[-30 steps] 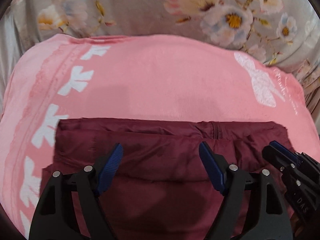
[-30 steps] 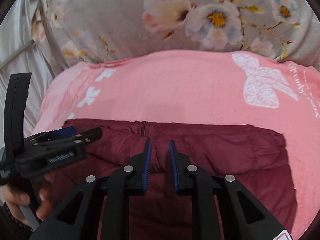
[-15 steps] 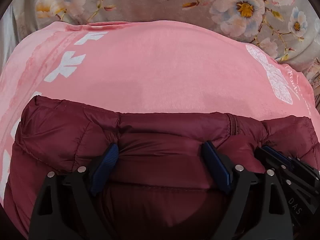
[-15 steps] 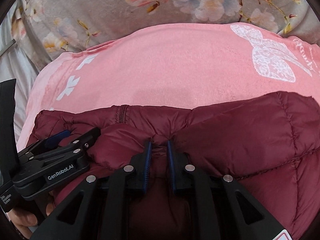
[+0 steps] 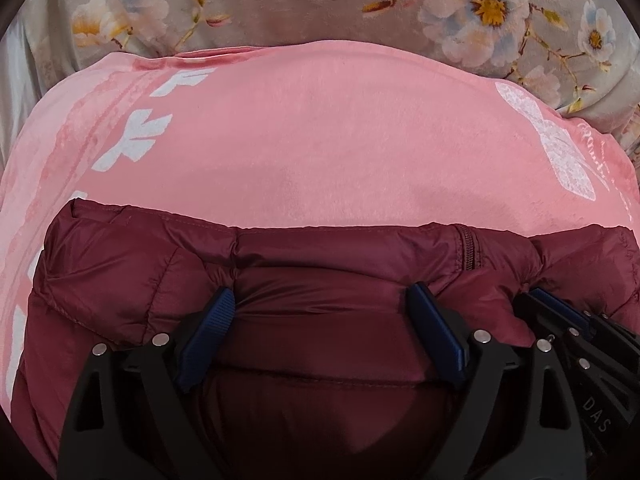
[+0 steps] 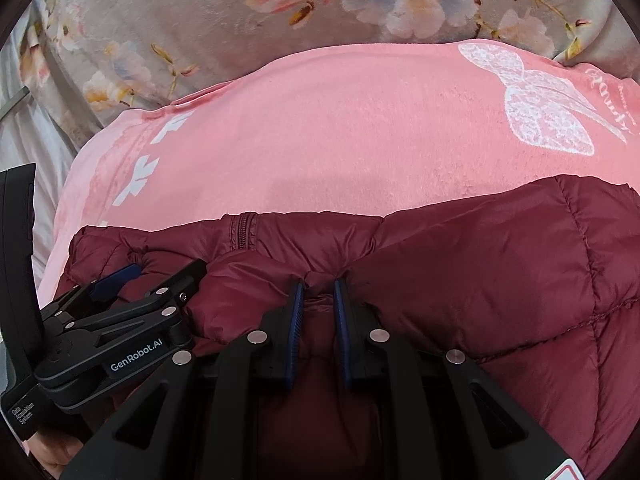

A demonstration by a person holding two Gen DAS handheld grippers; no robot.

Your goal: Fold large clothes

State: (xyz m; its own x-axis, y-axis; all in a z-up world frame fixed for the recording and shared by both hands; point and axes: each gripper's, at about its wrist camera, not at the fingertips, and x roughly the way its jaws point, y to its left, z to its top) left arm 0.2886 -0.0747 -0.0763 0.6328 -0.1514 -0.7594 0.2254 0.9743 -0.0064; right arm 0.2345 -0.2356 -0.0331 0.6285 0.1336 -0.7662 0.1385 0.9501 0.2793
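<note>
A maroon quilted puffer jacket (image 5: 320,276) lies on a pink blanket (image 5: 320,140); it also shows in the right wrist view (image 6: 480,264). Its zipper (image 5: 464,248) runs near the top fold. My left gripper (image 5: 320,308) is open wide, with its fingers pressed into the jacket's padding and a broad section bulging between them. My right gripper (image 6: 319,292) is shut on a pinch of the jacket's fabric. The right gripper shows at the right edge of the left wrist view (image 5: 560,312). The left gripper shows at the left of the right wrist view (image 6: 132,292).
The pink blanket (image 6: 340,140) has white leaf prints along its left side and a white bow print (image 6: 536,108) at the right. A grey floral bedcover (image 6: 280,8) lies beyond it. A white sheet (image 6: 16,100) shows at the far left.
Both grippers have pushed forward into the jacket, which now bunches up in puffy folds where it lay flat a second ago. The right jaws stay shut on fabric.
</note>
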